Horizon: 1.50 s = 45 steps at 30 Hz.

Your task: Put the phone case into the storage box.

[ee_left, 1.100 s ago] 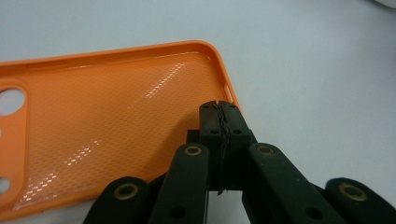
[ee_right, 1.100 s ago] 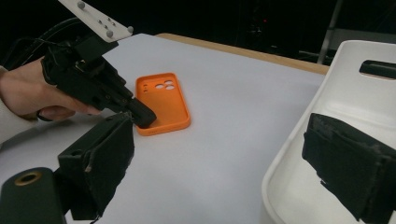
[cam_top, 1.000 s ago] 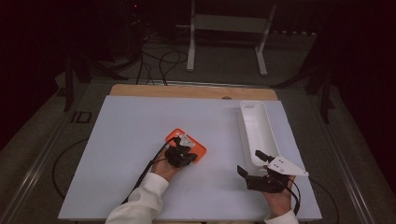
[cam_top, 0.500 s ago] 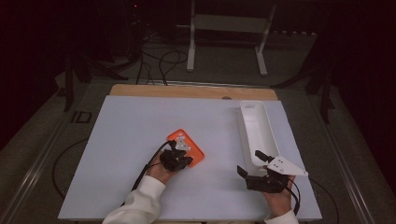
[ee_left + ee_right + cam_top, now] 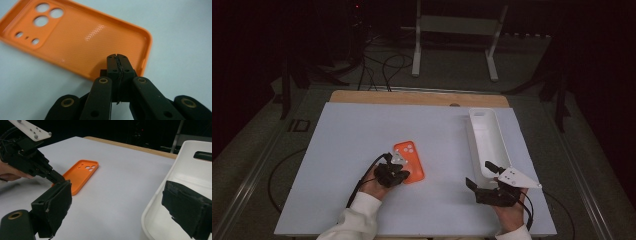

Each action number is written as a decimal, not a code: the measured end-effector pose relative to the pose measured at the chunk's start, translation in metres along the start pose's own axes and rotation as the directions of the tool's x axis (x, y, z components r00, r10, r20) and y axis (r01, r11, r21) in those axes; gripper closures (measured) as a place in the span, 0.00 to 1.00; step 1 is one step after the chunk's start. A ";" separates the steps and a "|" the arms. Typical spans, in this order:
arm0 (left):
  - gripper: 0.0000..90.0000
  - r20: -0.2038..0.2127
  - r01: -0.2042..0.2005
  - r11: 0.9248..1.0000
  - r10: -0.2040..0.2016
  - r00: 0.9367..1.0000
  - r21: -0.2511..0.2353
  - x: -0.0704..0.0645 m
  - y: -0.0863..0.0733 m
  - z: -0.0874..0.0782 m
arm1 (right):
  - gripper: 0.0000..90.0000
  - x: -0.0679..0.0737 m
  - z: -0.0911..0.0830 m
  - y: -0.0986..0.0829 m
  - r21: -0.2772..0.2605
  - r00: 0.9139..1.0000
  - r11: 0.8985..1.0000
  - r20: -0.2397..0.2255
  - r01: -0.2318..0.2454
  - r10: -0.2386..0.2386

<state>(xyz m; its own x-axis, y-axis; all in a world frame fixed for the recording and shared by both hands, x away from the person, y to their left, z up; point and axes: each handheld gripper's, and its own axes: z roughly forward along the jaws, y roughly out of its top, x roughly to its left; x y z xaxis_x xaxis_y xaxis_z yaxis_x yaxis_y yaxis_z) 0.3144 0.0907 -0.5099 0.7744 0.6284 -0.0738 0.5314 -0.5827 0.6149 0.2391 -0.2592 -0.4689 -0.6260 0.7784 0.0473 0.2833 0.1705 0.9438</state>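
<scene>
An orange phone case (image 5: 409, 160) lies hollow side up on the white mat (image 5: 362, 130), its camera holes at the far end. My left gripper (image 5: 403, 174) is shut, and its joined tips (image 5: 117, 58) rest at the near end of the phone case (image 5: 82, 40) with nothing between them. From the right gripper view, the left gripper (image 5: 58, 178) touches the near end of the phone case (image 5: 81, 172). My right gripper (image 5: 479, 174) stands wide open near the front right of the mat, and its pads (image 5: 53, 205) hold nothing.
A long white tray (image 5: 476, 137) lies at the right side of the mat, just beyond the right gripper; its rim (image 5: 160, 195) sits between that gripper's jaws. A wooden table edge (image 5: 412, 97) runs along the back. Cables trail from both grippers.
My left gripper has drawn back toward the person, uncovering more of the orange case. The right gripper has stayed where it was.
</scene>
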 end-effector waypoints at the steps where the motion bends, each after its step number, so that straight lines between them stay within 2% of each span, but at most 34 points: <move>1: 1.00 -0.008 0.009 1.000 -0.009 1.000 0.003 0.002 -0.003 -0.003 | 0.10 0.000 0.000 0.000 0.000 1.000 1.000 0.000 0.000 0.000; 5: 1.00 -0.021 0.024 1.000 -0.024 0.999 -0.001 0.007 -0.010 -0.009 | 0.10 0.000 0.000 0.000 0.003 1.000 1.000 0.000 0.001 -0.001; 11: 1.00 -0.064 0.050 0.999 -0.050 0.997 -0.003 0.015 -0.019 -0.017 | 0.10 0.000 0.001 0.000 0.005 1.000 1.000 0.001 0.000 0.000; 15: 1.00 -0.113 0.077 0.997 -0.077 0.991 -0.004 0.025 -0.026 -0.024 | 0.10 0.000 0.001 0.000 0.005 1.000 1.000 0.001 -0.001 0.001; 18: 1.00 -0.123 0.094 0.996 -0.094 0.988 -0.007 0.029 -0.028 -0.026 | 0.10 0.000 0.001 0.000 0.006 1.000 1.000 0.002 -0.001 0.000; 24: 1.00 -0.165 0.125 0.992 -0.126 0.978 -0.015 0.040 -0.033 -0.030 | 0.10 -0.001 0.001 0.000 0.007 1.000 1.000 0.004 -0.003 0.003; 27: 1.00 -0.169 0.144 0.989 -0.146 0.975 -0.022 0.043 -0.033 -0.030 | 0.10 -0.001 0.001 0.000 0.006 1.000 1.000 0.005 -0.004 0.004; 29: 1.00 -0.172 0.143 0.989 -0.145 0.974 -0.021 0.043 -0.033 -0.030 | 0.10 -0.001 0.001 0.000 0.007 1.000 1.000 0.005 -0.005 0.005; 40: 0.99 -0.169 0.142 0.989 -0.145 0.975 -0.030 0.042 -0.033 -0.030 | 0.10 -0.001 0.001 0.000 0.006 1.000 1.000 0.004 -0.002 0.002; 45: 0.97 -0.156 0.144 0.986 -0.156 0.975 -0.084 0.040 -0.031 -0.036 | 0.10 -0.001 0.001 0.000 0.006 1.000 1.000 0.005 -0.003 0.003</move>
<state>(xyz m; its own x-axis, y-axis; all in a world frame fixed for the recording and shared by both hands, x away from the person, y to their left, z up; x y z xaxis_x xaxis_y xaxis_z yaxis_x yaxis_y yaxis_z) 0.3162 0.1527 -0.5036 0.6190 0.7841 -0.0452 0.6068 -0.4408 0.6615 0.2402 -0.2595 -0.4693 -0.6217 0.7817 0.0488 0.2897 0.1716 0.9416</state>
